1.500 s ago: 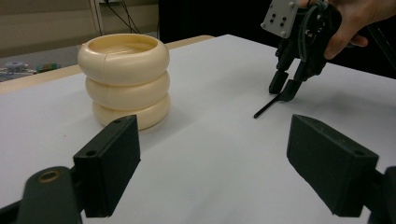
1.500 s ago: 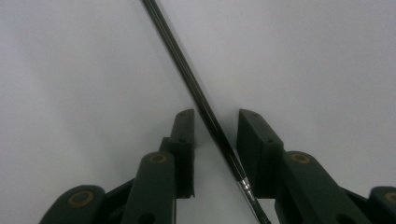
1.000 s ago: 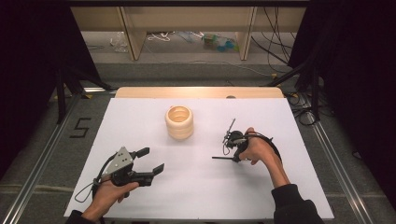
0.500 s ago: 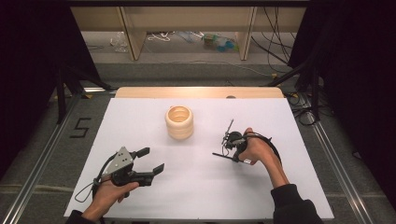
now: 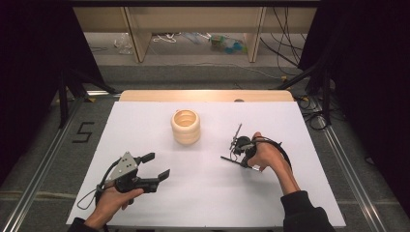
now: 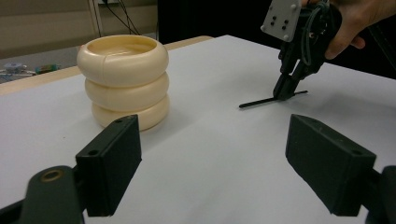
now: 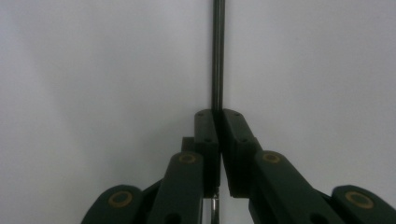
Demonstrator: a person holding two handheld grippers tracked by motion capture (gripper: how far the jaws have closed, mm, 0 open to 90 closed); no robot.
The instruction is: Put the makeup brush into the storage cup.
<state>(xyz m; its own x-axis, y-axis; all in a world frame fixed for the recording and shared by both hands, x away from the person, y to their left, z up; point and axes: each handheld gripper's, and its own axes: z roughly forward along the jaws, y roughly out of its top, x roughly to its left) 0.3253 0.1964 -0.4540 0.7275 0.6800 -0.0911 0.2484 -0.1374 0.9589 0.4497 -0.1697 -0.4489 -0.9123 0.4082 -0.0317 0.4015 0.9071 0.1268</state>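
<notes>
A thin black rod (image 5: 227, 158) (image 6: 261, 101) lies flat on the white table (image 5: 203, 203). My right gripper (image 5: 237, 157) (image 6: 285, 93) (image 7: 218, 114) points down at it, and its jaws have just been closing. They now press together on the rod (image 7: 217, 56), which runs straight ahead of them. A cream pot of three stacked rings (image 5: 185, 126) (image 6: 123, 79) stands upright behind the table's middle. My left gripper (image 5: 157, 165) (image 6: 219, 163) is held low at the front left with its jaws wide open and nothing between them, facing the pot and the right gripper.
A wooden strip (image 5: 203, 95) borders the table's far edge. Metal rails (image 5: 43, 159) run along both sides on the floor. Shelving and cables (image 5: 212, 41) are beyond the table.
</notes>
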